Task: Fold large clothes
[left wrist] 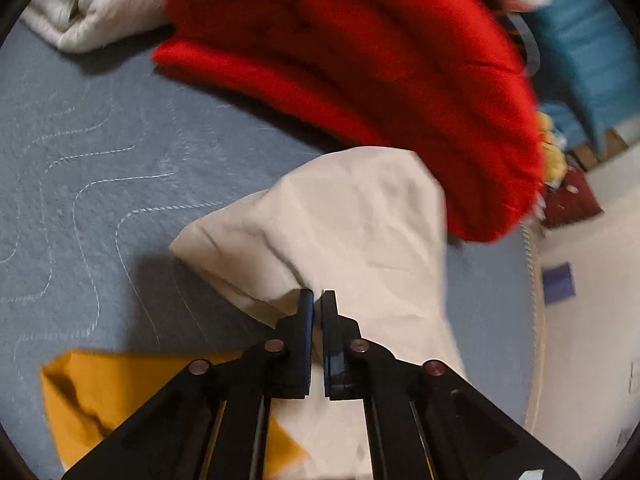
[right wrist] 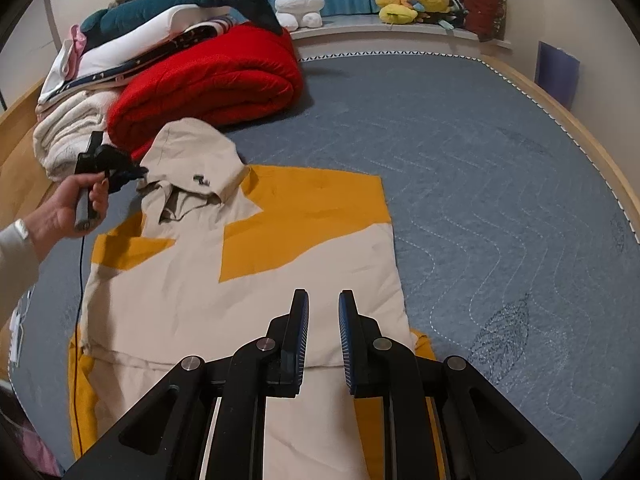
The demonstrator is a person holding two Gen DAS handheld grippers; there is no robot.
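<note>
A beige and orange collared shirt [right wrist: 192,280] lies flat on the grey-blue quilted bed [right wrist: 480,168]. My left gripper [left wrist: 317,296] is shut on the shirt's beige sleeve [left wrist: 340,220] and holds it lifted over the collar end; it also shows in the right wrist view [right wrist: 138,172], held by a hand. My right gripper [right wrist: 323,300] is open and empty, hovering over the shirt's lower body near its right edge.
A folded red quilt [right wrist: 216,80] lies just beyond the shirt, with white blankets [right wrist: 68,128] and a shark plush [right wrist: 208,0] stacked at the far left. Plush toys [right wrist: 416,0] sit on the window ledge. The bed's wooden rim [right wrist: 600,160] curves along the right.
</note>
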